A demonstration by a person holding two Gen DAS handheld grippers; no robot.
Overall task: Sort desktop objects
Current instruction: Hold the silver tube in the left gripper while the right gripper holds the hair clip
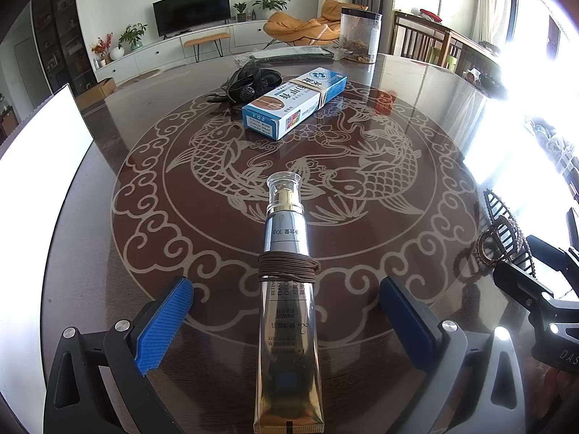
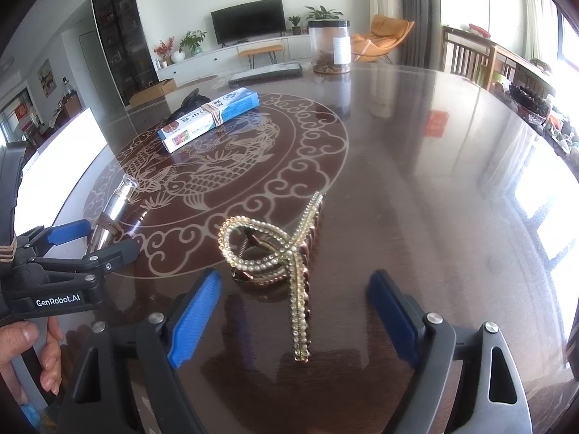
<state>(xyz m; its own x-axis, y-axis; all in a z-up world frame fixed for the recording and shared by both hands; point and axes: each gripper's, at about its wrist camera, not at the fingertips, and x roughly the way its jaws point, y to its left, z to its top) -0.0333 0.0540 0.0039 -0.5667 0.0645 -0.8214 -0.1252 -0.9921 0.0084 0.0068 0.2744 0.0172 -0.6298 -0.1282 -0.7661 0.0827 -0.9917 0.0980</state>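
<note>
The gold tube (image 1: pixel 287 329) runs off the bottom edge of the left wrist view, so its crimped end is only partly visible; it lies flat on the desk (image 1: pixel 416 115) between the spread fingers of the left gripper (image 1: pixel 286 311), neither blue pad touching it, with a brown elastic cord (image 1: pixel 287 269) wound round its middle and a clear cap at the far end. The rhinestone hair clip (image 2: pixel 286 253) sits on the desk between the wide-open fingers of the right gripper (image 2: pixel 295 307), no contact that I can see. Behind the blue box (image 1: pixel 295 106), which has a rubber band round it, there's a black thing (image 1: pixel 249 81), half hidden and hard to identify. The clear jar (image 2: pixel 330 46) at the far edge holds some brownish stuff at the bottom, too small to identify. Window glare washes out the right side.
</note>
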